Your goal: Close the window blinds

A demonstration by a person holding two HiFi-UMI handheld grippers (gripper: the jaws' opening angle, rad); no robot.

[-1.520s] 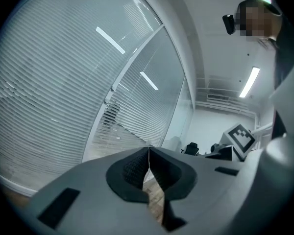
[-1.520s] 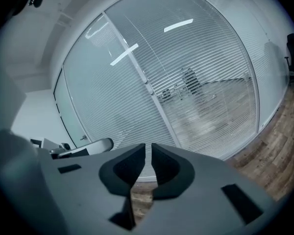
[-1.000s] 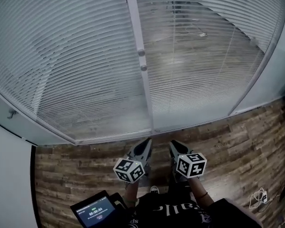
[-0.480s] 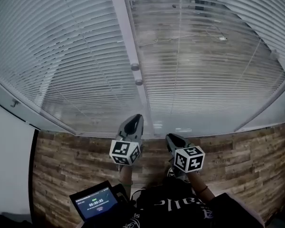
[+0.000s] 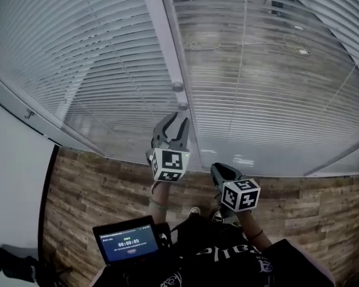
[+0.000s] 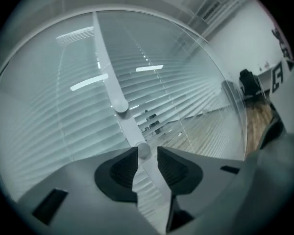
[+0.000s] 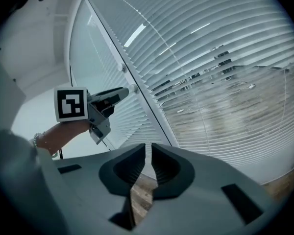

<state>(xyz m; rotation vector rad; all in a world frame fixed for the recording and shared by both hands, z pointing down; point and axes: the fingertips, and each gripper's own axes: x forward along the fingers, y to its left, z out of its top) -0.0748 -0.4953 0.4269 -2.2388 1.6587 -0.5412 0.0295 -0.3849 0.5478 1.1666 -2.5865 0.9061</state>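
Note:
White slatted blinds sit behind two glass panes. The left pane's slats (image 5: 90,58) look closed. Through the right pane's slats (image 5: 263,70) I see a room beyond. On the post (image 5: 161,28) between the panes are two round knobs, an upper knob (image 5: 178,86) and a lower knob (image 5: 182,105). My left gripper (image 5: 176,122) is raised to the lower knob (image 6: 143,151), which sits just at its fingertips. Its jaws have just been opening and do not press on the knob. My right gripper (image 5: 220,170) hangs lower, apart from the post, its jaws together on nothing (image 7: 148,148).
A wood-plank floor (image 5: 96,190) runs along the foot of the glass. A tablet (image 5: 128,242) with a lit screen is at my lower left. A white wall (image 5: 12,178) closes the left side. The person's dark-clothed body fills the bottom middle.
The left gripper has risen from beside the right one up to the post's knobs, rolled, and opened its jaws. The right gripper has drifted slightly rightward and stays low.

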